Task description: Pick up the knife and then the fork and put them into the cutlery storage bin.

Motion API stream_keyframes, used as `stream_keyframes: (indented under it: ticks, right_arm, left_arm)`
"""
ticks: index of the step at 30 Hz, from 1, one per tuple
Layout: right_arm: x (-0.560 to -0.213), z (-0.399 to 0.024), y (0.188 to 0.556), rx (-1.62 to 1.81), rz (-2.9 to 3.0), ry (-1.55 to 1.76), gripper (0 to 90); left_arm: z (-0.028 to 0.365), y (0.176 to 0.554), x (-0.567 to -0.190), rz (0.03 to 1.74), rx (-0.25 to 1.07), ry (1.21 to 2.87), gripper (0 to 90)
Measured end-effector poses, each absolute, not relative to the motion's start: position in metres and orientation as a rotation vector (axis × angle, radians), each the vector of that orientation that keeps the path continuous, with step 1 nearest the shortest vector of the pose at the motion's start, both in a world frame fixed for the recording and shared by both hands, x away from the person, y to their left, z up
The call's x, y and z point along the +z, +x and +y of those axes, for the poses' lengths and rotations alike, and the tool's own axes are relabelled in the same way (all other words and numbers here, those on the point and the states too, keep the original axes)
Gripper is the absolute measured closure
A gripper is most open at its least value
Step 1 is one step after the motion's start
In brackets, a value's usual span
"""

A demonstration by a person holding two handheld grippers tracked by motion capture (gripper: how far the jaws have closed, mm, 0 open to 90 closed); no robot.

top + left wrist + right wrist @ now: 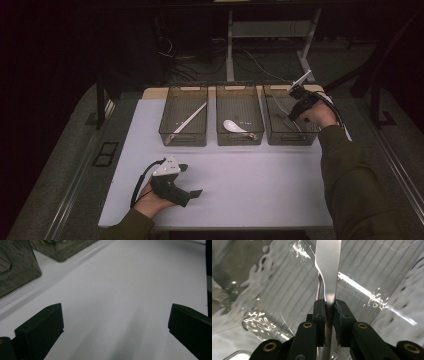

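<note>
The flat white surface [240, 190] carries three smoky grey see-through plastic bins [239, 121]. A glossy white spoon [234, 126] lies in the middle one. The black left gripper [187, 180] has a pale grey top plate. A silvery metal utensil handle [327, 267] gleams between black fingers [320, 312] with brass-coloured screws.

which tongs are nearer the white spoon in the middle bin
Right. The right tongs are over the right bin, next to the white spoon's bin; the left tongs rest near the table's front.
</note>
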State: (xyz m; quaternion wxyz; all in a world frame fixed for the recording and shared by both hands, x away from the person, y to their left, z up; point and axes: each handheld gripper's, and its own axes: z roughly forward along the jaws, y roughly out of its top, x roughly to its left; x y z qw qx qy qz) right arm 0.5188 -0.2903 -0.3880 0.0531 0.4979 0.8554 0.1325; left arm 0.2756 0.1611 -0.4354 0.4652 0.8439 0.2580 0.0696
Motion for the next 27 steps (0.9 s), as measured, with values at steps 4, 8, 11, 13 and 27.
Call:
stream_keyframes:
  ticks: [4,8,11,13,27]
  right_arm:
    - [-0.393,-0.29,0.517,0.433,2.593,1.509,77.1]
    - [-0.384,-0.292,0.511,0.536,2.563,1.491,72.6]
    - [-0.376,-0.294,0.504,0.637,2.542,1.462,66.9]
    - [-0.372,-0.294,0.498,0.691,2.53,1.443,64.0]
    - [-0.369,-0.304,0.446,0.954,2.446,1.333,41.0]
  left_arm:
    - [0.163,0.275,-0.436,0.631,0.169,2.072,0.0]
    - [0.165,0.275,-0.436,0.635,0.173,2.067,0.0]
    - [0.165,0.274,-0.436,0.634,0.175,2.068,0.0]
    - [0.165,0.274,-0.436,0.635,0.176,2.07,0.0]
    - [0.164,0.274,-0.437,0.632,0.175,2.076,0.0]
